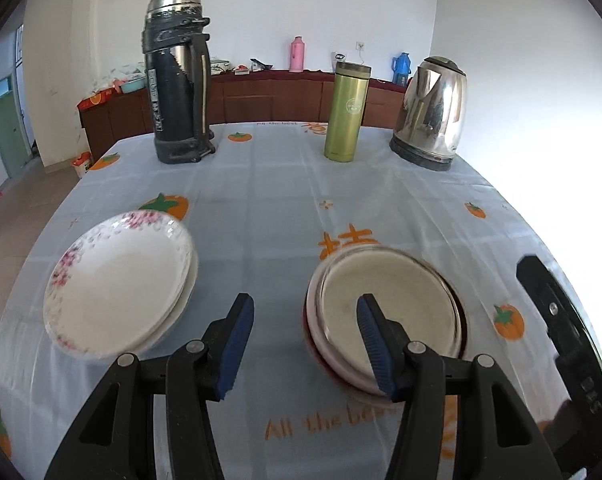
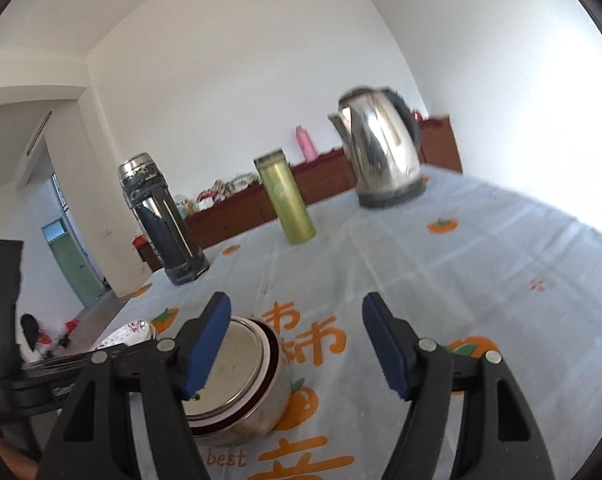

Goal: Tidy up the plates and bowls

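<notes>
On the pale blue tablecloth printed with orange persimmons point(image 1: 285, 184), two stacks are seen: white floral-rimmed plates point(image 1: 121, 284) to the left, and a nested stack of bowls with a steel one on top point(image 1: 385, 304) to the right, the two well apart. Both the left gripper point(image 1: 305, 344) and the right gripper point(image 2: 297, 344) are held wide apart at the jaws, with nothing between them. Sorting appears largely done, so the step in hand is judged to be a tidying or final placement. Any further grasp is best taken at a rim, with one blue pad inside and one outside, and closed gently, since glazed and steel rims are likely to slip. The dark vacuum flask point(image 1: 179, 76), green tumbler point(image 1: 347, 112) and steel kettle point(image 1: 431, 114) at the far edge should be kept clear of.
</notes>
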The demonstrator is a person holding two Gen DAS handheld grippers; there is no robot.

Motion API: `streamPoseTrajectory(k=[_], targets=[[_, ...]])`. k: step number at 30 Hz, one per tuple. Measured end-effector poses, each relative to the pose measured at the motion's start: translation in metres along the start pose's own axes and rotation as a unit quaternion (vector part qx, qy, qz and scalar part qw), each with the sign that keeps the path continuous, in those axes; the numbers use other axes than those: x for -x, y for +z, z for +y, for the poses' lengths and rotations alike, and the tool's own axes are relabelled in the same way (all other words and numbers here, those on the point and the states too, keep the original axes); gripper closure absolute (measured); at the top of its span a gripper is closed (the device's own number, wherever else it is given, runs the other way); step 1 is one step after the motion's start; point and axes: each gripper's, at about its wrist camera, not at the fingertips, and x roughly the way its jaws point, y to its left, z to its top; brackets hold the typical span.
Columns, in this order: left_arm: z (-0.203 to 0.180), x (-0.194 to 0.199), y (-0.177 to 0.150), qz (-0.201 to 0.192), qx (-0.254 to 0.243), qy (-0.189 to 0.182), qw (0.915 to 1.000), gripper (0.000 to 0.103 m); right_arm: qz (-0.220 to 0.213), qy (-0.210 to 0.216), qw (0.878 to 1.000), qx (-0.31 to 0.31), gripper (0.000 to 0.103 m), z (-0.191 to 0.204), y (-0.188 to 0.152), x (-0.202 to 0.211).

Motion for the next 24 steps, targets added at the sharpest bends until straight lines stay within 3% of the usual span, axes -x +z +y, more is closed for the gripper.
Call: streamPoseTrajectory(k=[7,14,17,21,24], targets=[[0.018,0.043,-0.031,-0.016,0.003,0.023,0.9996,0.047,-0.040,-0.072,0.995,0.048,0.032,0.025,-0.025,0.044],[0.025,0.058,-0.055,-0.028,0.002,0.041,0.9988,0.047,-0.081,-0.119,0.987,0.075,0.020,0.038,-0.034,0.076],[0.028,0.052,-0.056,-0.020,0.012,0.032,0.9992,0.047,-0.088,-0.114,0.986,0.079,0.019,0.040,-0.035,0.083],[0.029,0.039,-0.051,-0.014,0.022,0.026,0.9993,0.047,-0.047,-0.092,0.990,0.098,0.019,0.047,-0.036,0.067],[0.027,0.028,-0.040,-0.012,0.032,0.026,0.9991,0.047,-0.028,-0.054,0.995,0.076,0.019,0.040,-0.030,0.050]])
